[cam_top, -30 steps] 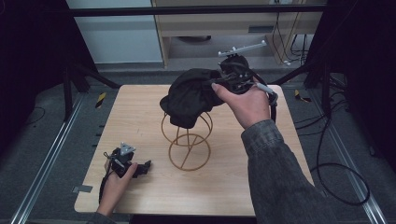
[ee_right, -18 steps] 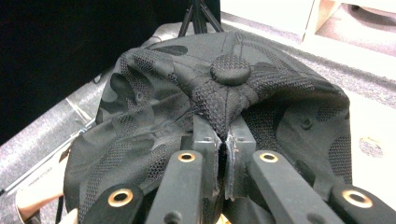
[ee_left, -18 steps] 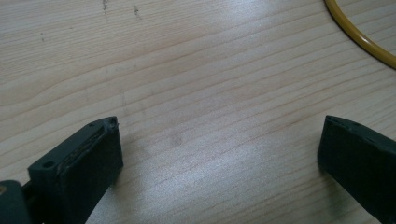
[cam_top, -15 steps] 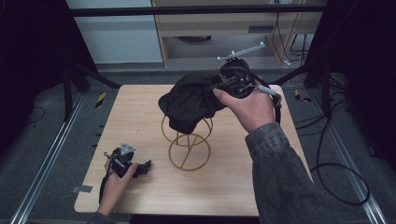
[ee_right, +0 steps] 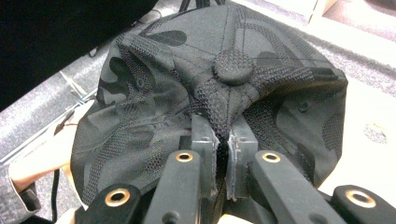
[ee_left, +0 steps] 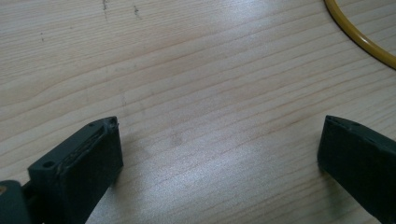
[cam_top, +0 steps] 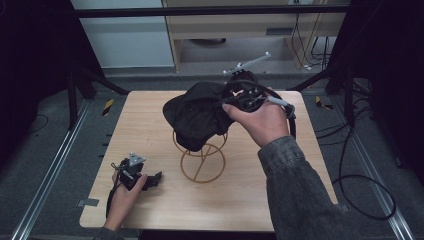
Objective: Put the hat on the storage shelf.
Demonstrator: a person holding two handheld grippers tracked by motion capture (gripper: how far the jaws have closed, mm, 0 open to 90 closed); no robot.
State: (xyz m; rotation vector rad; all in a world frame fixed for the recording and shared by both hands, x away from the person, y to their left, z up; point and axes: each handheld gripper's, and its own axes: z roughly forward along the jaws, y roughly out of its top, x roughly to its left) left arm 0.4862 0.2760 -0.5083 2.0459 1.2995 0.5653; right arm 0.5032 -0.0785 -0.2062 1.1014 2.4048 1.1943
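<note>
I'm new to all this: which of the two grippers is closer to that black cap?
Right. The right gripper is pinching the black cap over the wire stand; the left gripper rests open on the table, apart.

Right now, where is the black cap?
In the high view, the black cap hangs over the wire stand at table centre, pinched by the right hand-held gripper.

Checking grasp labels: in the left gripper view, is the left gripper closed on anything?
No, the left gripper has its jaws wide apart over the bare wooden table, holding nothing.

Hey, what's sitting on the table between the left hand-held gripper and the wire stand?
Nothing: in the high view, bare wooden table separates the left hand-held gripper from the wire stand.
</note>
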